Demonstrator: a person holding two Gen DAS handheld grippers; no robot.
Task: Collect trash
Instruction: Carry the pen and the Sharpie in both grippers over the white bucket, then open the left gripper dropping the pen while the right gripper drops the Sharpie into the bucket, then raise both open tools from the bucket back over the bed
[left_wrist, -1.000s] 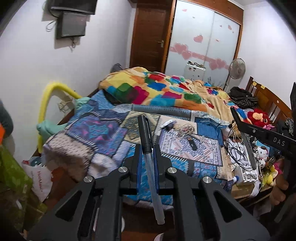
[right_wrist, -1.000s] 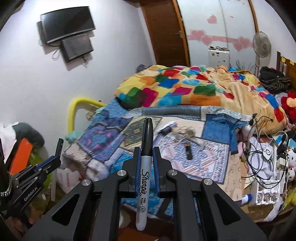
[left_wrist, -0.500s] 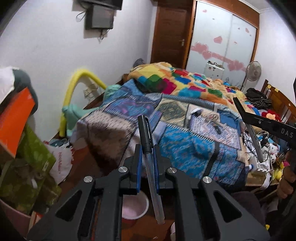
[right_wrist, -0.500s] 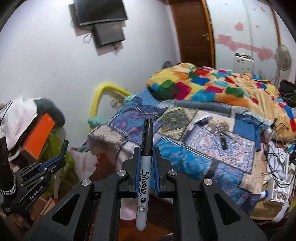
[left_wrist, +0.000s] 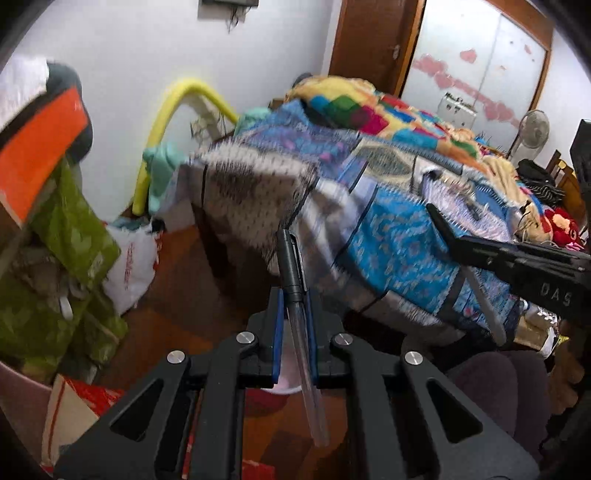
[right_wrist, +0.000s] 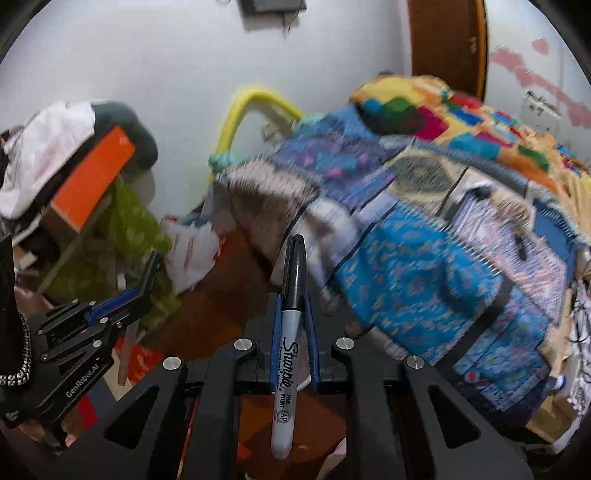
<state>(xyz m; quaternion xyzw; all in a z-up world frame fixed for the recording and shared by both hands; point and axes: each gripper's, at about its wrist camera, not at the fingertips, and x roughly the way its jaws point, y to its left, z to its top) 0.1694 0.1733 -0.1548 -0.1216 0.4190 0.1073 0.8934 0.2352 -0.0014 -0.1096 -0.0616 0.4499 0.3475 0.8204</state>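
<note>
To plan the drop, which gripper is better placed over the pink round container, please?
Probably left: the left gripper, shut on the clear black-capped pen, frames the pink round container dead centre.

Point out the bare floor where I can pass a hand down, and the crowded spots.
Free: the brown wooden floor between the white plastic bag and the bed's hanging patchwork blanket. Crowded: the green bags and orange box piled along the left wall, red-printed packaging below them, and a pink bowl under the left claw.

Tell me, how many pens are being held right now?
2: a clear-barrelled pen clamped in the left gripper, and a Sharpie marker in the right gripper. Others may be hidden.
</note>
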